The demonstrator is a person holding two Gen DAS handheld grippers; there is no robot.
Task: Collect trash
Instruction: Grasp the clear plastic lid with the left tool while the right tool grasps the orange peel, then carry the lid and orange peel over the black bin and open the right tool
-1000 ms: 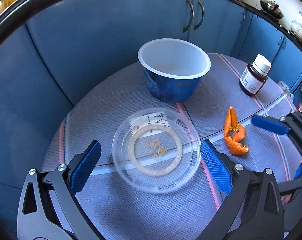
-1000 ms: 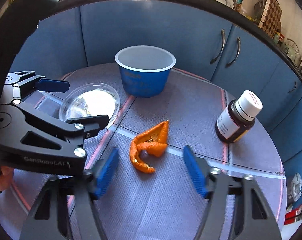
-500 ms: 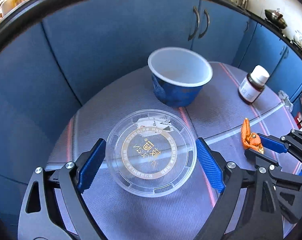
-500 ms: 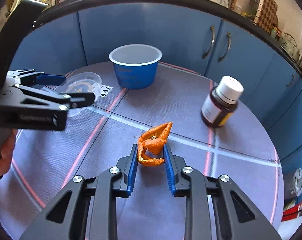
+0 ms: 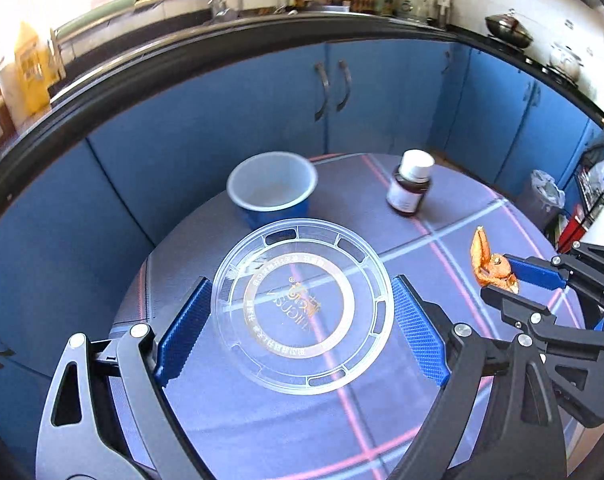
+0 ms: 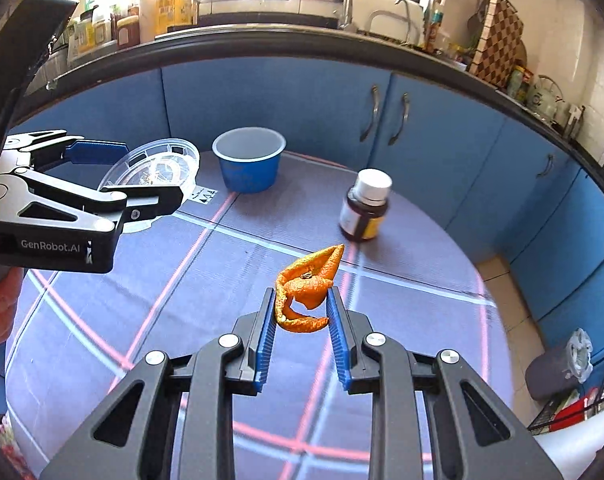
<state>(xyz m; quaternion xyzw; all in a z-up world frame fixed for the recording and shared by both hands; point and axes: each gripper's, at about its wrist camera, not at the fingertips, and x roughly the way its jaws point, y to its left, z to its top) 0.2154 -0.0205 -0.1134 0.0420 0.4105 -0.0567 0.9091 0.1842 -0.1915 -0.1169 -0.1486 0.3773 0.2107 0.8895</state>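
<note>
My left gripper point(image 5: 302, 308) is shut on a clear round plastic lid point(image 5: 302, 306) and holds it above the table; the lid also shows in the right wrist view point(image 6: 154, 168). My right gripper point(image 6: 300, 300) is shut on a curled orange peel point(image 6: 307, 284) and holds it above the table; the peel also shows at the right of the left wrist view point(image 5: 489, 264). A blue tub with a white inside point(image 5: 272, 188) stands open at the far side of the table, beyond both grippers; it also shows in the right wrist view point(image 6: 249, 164).
A brown bottle with a white cap point(image 6: 363, 210) stands right of the tub. The round table point(image 6: 182, 280) has a grey cloth with pink and white lines. Blue cabinets point(image 6: 441, 128) ring the table. A lined bin point(image 6: 557, 364) stands on the floor at right.
Both grippers have risen from the table, the left with the lid, the right with the peel. A second ago both were open around their items.
</note>
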